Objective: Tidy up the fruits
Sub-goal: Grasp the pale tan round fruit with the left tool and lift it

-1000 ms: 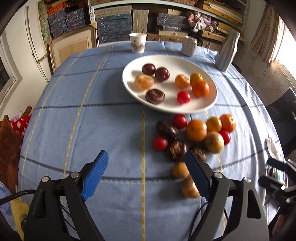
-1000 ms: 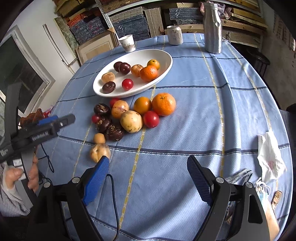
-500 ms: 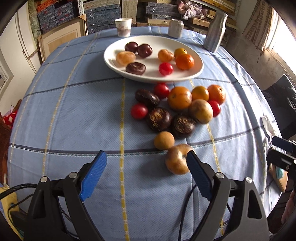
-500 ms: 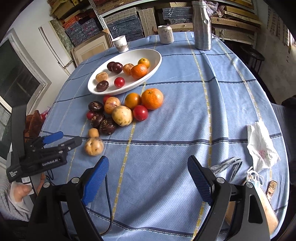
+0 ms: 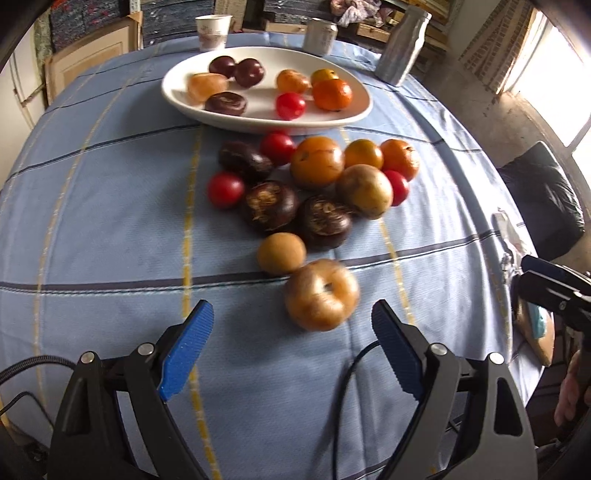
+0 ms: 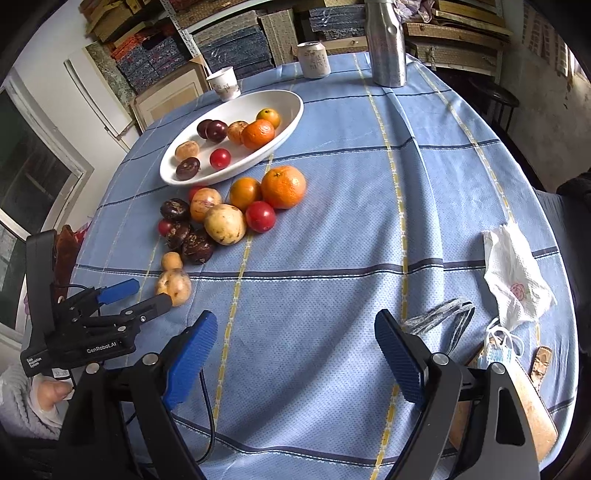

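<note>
A white oval plate [image 5: 354, 110] [image 6: 291, 114] holds several fruits at the far side of the blue tablecloth. A pile of loose fruits lies in front of it: oranges [image 5: 317, 166], red tomatoes [image 5: 226, 189], dark brown fruits [image 5: 269, 205] and a yellow-brown fruit [image 5: 364, 190]. Nearest is a tan apple-like fruit [image 5: 320, 293] [image 6: 174, 287]. My left gripper [image 5: 291, 332] is open just short of this fruit, which sits ahead of the gap. It also shows in the right wrist view [image 6: 135, 295]. My right gripper [image 6: 295, 343] is open and empty over bare cloth.
A paper cup [image 5: 212, 31], a can [image 5: 319, 37] and a metal bottle [image 5: 402, 46] stand behind the plate. A white napkin [image 6: 517, 273], a face mask [image 6: 498, 350] and grey straps [image 6: 443, 314] lie at the right table edge. Shelves line the back wall.
My left gripper has moved forward and right toward the fruit pile, so the tan fruit now lies close ahead of its open fingers. My right gripper has drawn back a little.
</note>
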Demonstrator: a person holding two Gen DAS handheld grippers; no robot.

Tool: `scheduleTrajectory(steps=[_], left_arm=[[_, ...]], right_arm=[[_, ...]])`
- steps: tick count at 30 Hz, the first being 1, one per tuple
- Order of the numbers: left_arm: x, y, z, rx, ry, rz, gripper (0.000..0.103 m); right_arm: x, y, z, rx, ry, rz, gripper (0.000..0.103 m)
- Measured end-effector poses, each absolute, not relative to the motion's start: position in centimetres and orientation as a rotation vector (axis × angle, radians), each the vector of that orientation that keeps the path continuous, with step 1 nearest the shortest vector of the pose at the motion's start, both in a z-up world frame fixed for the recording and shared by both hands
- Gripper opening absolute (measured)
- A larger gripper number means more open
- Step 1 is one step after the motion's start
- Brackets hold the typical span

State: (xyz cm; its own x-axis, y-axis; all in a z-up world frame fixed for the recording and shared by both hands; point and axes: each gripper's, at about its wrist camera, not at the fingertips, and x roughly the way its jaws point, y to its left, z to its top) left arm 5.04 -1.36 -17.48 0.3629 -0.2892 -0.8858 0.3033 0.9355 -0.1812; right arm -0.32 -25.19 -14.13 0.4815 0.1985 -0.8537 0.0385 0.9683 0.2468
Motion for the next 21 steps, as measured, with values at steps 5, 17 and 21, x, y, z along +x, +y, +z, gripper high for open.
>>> scheduleTrajectory(steps=[5, 17, 21], left_arm=[[5.6, -2.5, -18.1, -0.008, 1.158, -0.425, 0.074], [5.8, -2.7, -18.7, -0.021, 1.170, -0.448, 0.044], [5.3, -1.5, -18.4, -0.010, 1.158, -0.419, 0.044]], right_arm=[[-0.6, -26.2, -14.1, 0.252, 1.067, 0.072, 0.088], [-0.8, -27.0, -14.6, 0.278, 1.068, 0.054, 0.088], [0.0, -25.6, -14.6, 0.258, 1.061, 0.094, 0.088]])
